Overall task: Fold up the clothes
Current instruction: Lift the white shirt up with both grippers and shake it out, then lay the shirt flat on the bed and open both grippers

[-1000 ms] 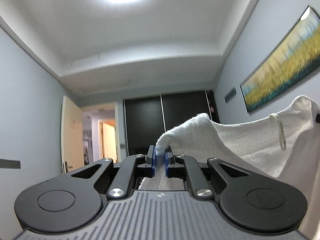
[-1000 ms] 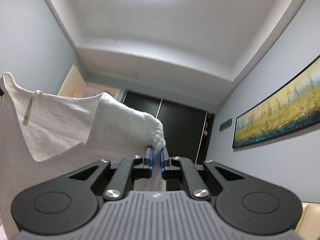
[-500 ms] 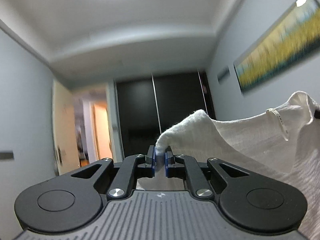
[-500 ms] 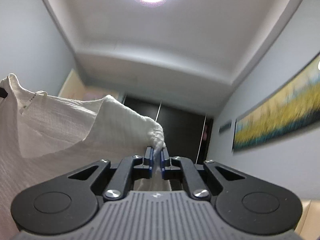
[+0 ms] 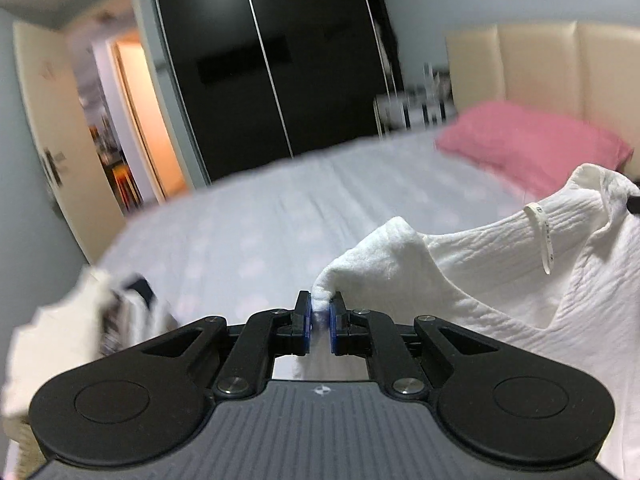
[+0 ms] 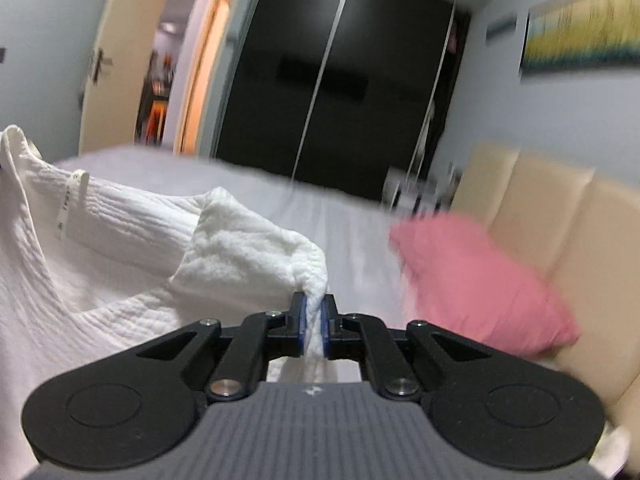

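Observation:
A white crinkled top (image 5: 500,280) hangs stretched between my two grippers above a bed; it also shows in the right wrist view (image 6: 120,260). My left gripper (image 5: 320,316) is shut on one shoulder of the top. My right gripper (image 6: 314,320) is shut on the other shoulder. The neckline with a label loop (image 5: 542,240) sags between them. The lower part of the top is hidden below the grippers.
A bed with a pale grey sheet (image 5: 260,232) lies below. A pink pillow (image 6: 480,280) rests against a cream headboard (image 6: 560,208). A heap of white and dark clothes (image 5: 80,320) lies at the left. Black wardrobe doors (image 5: 272,60) and an open doorway (image 5: 132,120) stand behind.
Both grippers have tilted down from the ceiling toward the bed, still holding the top. The bed, pillow and clothes heap have come into view.

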Tool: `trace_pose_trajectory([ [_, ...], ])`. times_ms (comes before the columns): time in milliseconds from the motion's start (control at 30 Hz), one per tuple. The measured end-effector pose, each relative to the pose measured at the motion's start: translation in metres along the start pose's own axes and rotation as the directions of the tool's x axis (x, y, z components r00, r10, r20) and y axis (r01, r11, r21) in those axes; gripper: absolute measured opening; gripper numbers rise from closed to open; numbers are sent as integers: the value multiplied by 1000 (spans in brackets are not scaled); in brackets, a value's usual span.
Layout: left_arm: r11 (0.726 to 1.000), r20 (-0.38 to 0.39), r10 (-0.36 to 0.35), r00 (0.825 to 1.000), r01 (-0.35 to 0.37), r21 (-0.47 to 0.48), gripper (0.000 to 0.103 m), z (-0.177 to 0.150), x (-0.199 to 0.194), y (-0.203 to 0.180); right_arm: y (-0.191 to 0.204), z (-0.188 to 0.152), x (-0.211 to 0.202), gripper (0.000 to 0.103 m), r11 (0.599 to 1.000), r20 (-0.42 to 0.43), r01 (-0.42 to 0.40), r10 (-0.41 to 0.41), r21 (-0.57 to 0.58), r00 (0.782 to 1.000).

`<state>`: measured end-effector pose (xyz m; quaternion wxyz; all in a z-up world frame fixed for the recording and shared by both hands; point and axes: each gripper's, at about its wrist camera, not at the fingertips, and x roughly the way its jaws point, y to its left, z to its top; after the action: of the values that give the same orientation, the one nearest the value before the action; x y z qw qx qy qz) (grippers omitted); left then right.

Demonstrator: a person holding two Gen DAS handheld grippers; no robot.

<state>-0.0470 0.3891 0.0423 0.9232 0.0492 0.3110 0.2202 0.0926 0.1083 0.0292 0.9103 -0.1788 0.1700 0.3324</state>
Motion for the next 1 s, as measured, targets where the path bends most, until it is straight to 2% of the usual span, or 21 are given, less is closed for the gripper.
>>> trace_pose_trajectory([
  [100,1000,-69,-27,997,27,0,7,-11,44,-4,-4,-21,60,9,997,-140,-32,41,64,989],
  [167,999,-104,-40,994,39,-7,7,-19,67,-5,1,-43,85,9,995,-196,-41,58,86,979],
  [367,997,-184,-71,980,68,-20,9,-35,120,-6,5,-61,148,9,990,-264,-54,87,128,961],
  [400,996,-192,-84,978,79,-36,11,-38,124,-4,7,-64,153,11,990,-268,-56,90,132,959],
  [467,995,-210,-93,973,85,-51,18,-40,132,-7,13,-73,158,25,989,-269,-59,95,139,959],
  [500,995,-211,-91,973,82,-52,26,-40,132,-7,15,-77,157,47,989,-268,-53,89,138,959],
  [533,996,-208,-87,974,77,-53,29,-40,131,-7,12,-79,155,59,990,-267,-42,77,136,961],
  [600,996,-197,-80,977,71,-51,40,-42,126,-6,8,-76,153,59,991,-266,-35,70,132,962],
  [633,996,-197,-81,977,72,-51,42,-43,121,-4,6,-76,152,59,991,-272,-34,69,132,960],
  [833,996,-250,-86,964,77,-45,43,-61,80,16,-11,-74,130,59,981,-304,-36,94,192,948],
  [1000,994,-335,-107,936,88,-71,43,-94,39,35,-22,-77,99,59,971,-346,-50,132,235,929],
])
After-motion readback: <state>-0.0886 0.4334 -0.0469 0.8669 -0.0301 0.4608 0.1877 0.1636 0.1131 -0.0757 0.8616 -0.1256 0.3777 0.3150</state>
